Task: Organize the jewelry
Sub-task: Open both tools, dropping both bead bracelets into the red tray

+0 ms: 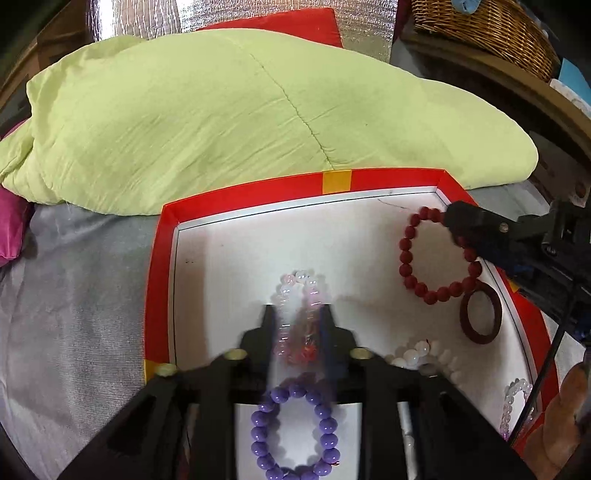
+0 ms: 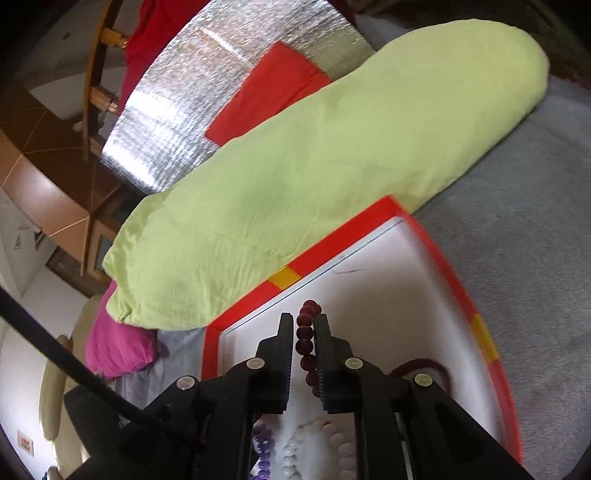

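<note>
A red-rimmed box [image 1: 258, 192] with a white floor holds the jewelry. In the left wrist view my left gripper [image 1: 298, 314] is shut on a pale pink bead bracelet [image 1: 300, 317], held between its fingers. A purple bead bracelet [image 1: 293, 432] lies below it. A dark red bead bracelet [image 1: 410, 266] lies near the far right corner, with my right gripper [image 1: 456, 225] at its edge. In the right wrist view my right gripper [image 2: 306, 321] is shut on the dark red bracelet [image 2: 306, 343], whose beads run between the fingers.
A brown ring bangle [image 1: 480, 317], white bead bracelets [image 1: 421, 354] and a clear bead bracelet [image 1: 515, 398] lie in the box's right part. A light green pillow [image 1: 240, 110] lies behind the box [image 2: 369, 229] on a grey bedspread [image 1: 74, 295]. A wicker basket [image 1: 487, 29] stands at the far right.
</note>
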